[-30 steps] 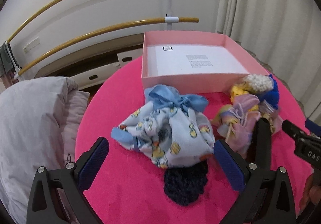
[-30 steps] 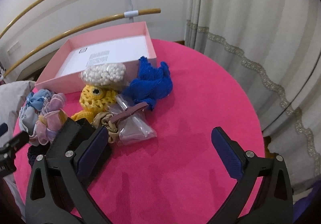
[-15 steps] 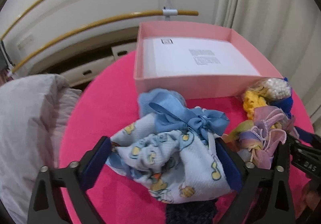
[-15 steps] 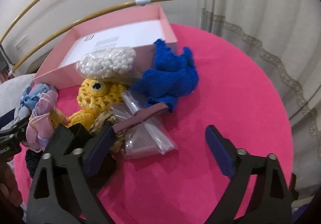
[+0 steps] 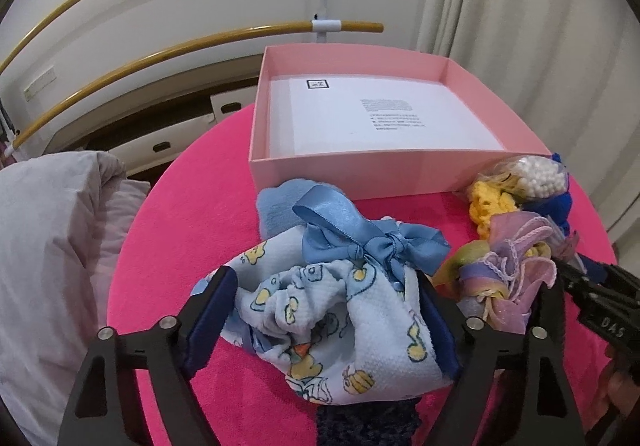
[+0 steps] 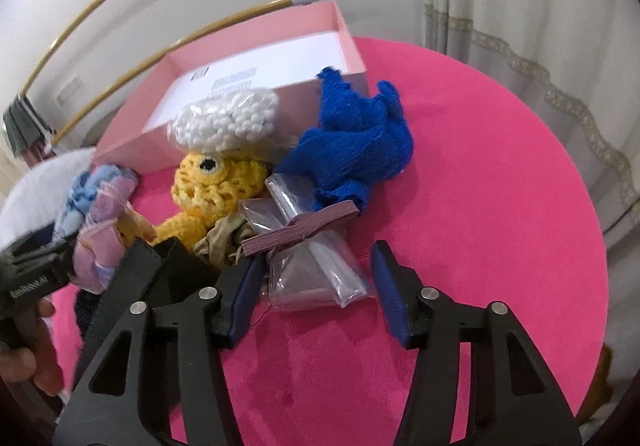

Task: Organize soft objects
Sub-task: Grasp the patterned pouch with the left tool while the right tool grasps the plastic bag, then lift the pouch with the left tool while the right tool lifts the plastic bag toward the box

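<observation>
A light-blue printed cloth pouch [image 5: 328,310] tied with a blue ribbon bow lies on the pink table. My left gripper [image 5: 325,280] straddles it; its jaws are closing and both pads touch the bunched cloth. My right gripper [image 6: 318,258] has its closing jaws around a clear plastic bag [image 6: 316,274] tied with a mauve band, with small gaps still at both pads. Behind stands an open pink box [image 5: 352,174] lined with a printed white sheet. A pastel frilly cloth [image 5: 508,274] lies between the two grippers.
A yellow crochet toy [image 6: 216,182], a bag of white beads [image 6: 228,122] and a blue knit piece [image 6: 356,150] lie against the box front. A dark navy crochet piece [image 5: 368,422] sits under the pouch. Grey bedding [image 5: 48,246] lies left, curtains [image 6: 520,6] right.
Both grippers came down and forward onto the pile and their jaws narrowed. The left now brackets the pouch, which is bunched; the right moved over the clear bag.
</observation>
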`<state>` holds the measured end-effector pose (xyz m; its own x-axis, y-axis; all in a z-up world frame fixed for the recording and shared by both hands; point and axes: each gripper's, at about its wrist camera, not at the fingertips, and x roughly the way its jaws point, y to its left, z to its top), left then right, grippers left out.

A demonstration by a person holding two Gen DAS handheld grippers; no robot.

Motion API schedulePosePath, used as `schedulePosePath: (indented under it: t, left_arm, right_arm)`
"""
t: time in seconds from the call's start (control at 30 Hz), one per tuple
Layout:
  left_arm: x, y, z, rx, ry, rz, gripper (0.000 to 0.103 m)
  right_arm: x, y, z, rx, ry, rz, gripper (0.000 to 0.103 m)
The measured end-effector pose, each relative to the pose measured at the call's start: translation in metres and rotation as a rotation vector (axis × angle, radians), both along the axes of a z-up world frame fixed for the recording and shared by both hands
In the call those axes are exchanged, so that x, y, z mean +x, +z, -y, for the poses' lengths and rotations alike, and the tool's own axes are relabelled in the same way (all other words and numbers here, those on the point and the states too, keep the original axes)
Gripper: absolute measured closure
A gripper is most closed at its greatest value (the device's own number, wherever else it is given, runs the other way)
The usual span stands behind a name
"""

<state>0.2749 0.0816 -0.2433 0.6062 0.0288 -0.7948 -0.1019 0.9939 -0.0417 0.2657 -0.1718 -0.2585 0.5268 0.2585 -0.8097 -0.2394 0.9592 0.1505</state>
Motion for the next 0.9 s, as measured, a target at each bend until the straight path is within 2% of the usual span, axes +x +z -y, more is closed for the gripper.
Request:
schedulePosePath:
  t: [0.07, 0.2, 0.37, 0.53, 0.9]
  left_arm:
    - [-0.004, 0.002, 0.000, -0.005, -0.001, 0.002, 0.029]
    - [-0.013, 0.006, -0.006, -0.051, -0.012, 0.006, 0.031]
    - [-0.029, 0.017, -0.001, -0.033, -0.014, 0.025, 0.031]
    - [-0.052, 0.038, 0.009, 0.007, -0.017, 0.090, 0.031]
    - [-0.084, 0.084, 0.015, -0.005, -0.027, 0.170, 0.030]
  right_arm:
    - [-0.001, 0.000, -0.004, -0.007, 0.006, 0.009, 0.058]
    - [-0.013, 0.004, 0.004, 0.039, 0.002, 0.005, 0.063]
    - [-0.030, 0.016, 0.018, 0.088, -0.009, 0.017, 0.063]
    - [-0.042, 0.038, 0.024, 0.120, -0.017, 0.054, 0.063]
    - [-0.056, 0.071, 0.016, 0.122, -0.004, 0.129, 0.064]
